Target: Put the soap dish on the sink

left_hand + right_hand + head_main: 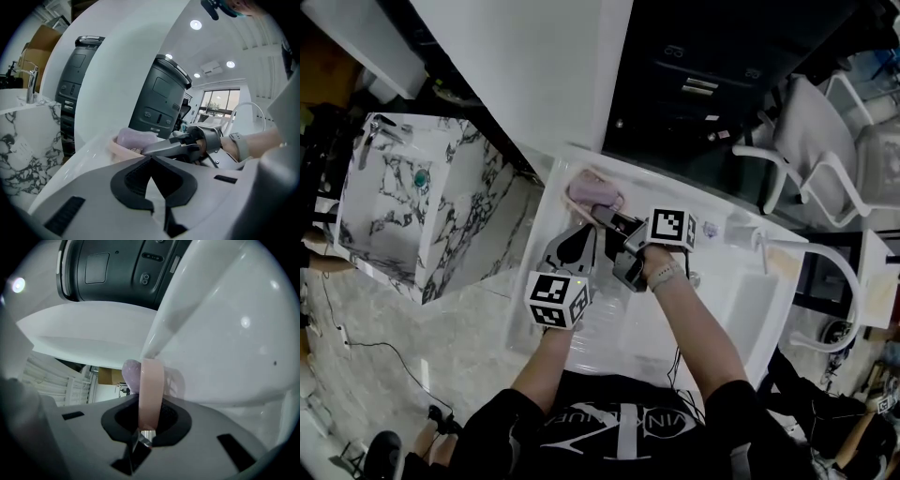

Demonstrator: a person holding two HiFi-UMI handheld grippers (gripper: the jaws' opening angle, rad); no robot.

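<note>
Right gripper [149,420] is clamped on the rim of the soap dish [151,387], at the sink's [741,281] far left corner. Left gripper [151,161] is closed and empty. The dish looks light, stiff, probably slick, and the soap [131,373] could slide, so grip the rim and keep it level.

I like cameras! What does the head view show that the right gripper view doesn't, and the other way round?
Only the head view: the left gripper, the right gripper from above, a marble sink. Only the right gripper view: its jaws shut on the dish rim, seen edge-on. Both: the pink dish, the soap, the white sink.
</note>
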